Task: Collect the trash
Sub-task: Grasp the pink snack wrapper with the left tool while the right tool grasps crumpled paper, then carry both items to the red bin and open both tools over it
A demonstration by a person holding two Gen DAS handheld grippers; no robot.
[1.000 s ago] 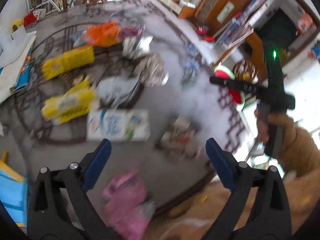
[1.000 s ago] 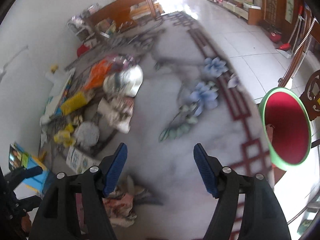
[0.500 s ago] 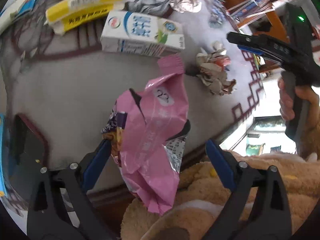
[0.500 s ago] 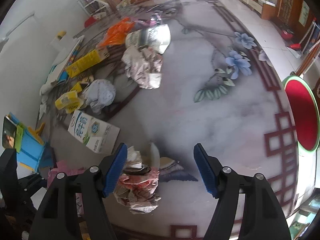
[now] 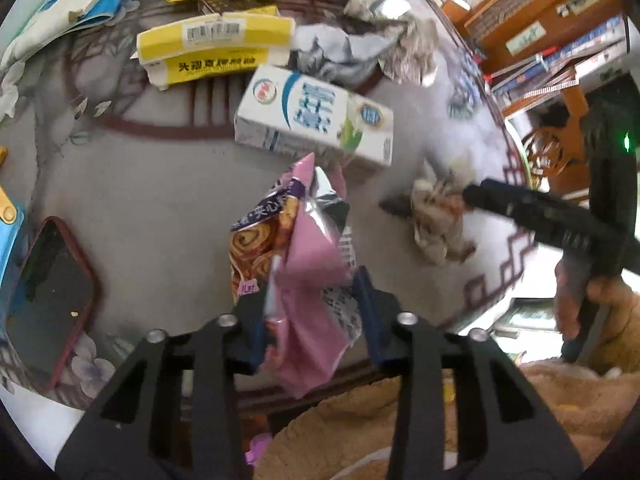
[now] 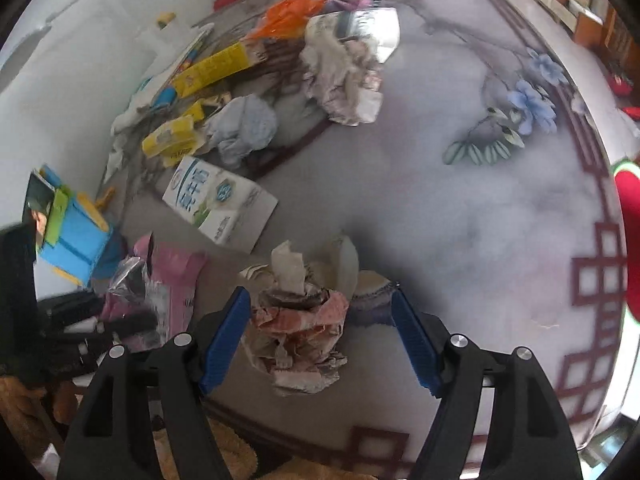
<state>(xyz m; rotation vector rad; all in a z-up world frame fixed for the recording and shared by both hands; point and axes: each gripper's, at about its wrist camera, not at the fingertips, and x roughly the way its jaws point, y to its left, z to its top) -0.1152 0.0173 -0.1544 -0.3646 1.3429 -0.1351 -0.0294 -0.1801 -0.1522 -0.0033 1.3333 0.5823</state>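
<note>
Pink wrapper (image 5: pixel 308 280) sits at counter (image 5: pixel 160 208) near edge; left gripper (image 5: pixel 312 320) fingers closing, pads pinching it. Paper wad (image 6: pixel 298 320) lies between right gripper (image 6: pixel 322 336) fingers, which are opening, not touching. Milk carton (image 5: pixel 316 116) at wrapper's 12 o'clock; yellow boxes (image 5: pixel 216 34) and more crumpled trash beyond. Judged early: nearly all litter remains. Red bin (image 6: pixel 628 240) cut off at 3 o'clock.

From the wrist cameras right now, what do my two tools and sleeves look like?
Both tools, left and right, have black slotted frames with silver screws and blue ribbed finger pads. The right tool's black body carries a green light. The sleeve is fuzzy tan fleece.
</note>
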